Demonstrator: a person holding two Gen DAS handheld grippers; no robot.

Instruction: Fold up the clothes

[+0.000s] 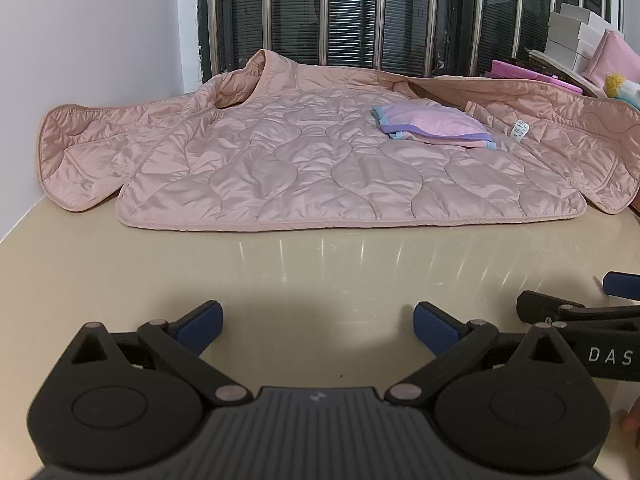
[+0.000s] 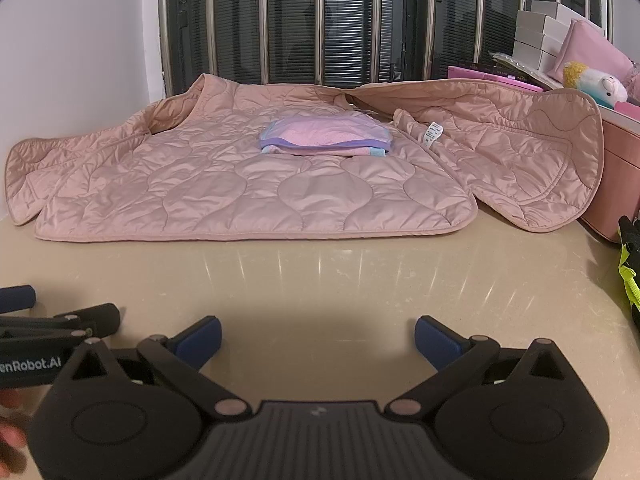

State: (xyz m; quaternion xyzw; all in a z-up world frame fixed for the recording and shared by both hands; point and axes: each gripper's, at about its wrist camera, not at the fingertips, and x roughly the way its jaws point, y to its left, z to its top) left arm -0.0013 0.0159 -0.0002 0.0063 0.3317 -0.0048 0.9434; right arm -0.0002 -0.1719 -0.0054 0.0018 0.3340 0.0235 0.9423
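left gripper: hovering over the table, jaws wide apart, gripping nothing | right gripper: likewise | jacket: lying spread out beyond both, folded garment resting on it

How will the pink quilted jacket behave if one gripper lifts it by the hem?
The pink quilted jacket is probably floppy: its open side panel already drapes and creases. Its sheen suggests slippery fabric. The folded pink garment lying on it would likely slide off.
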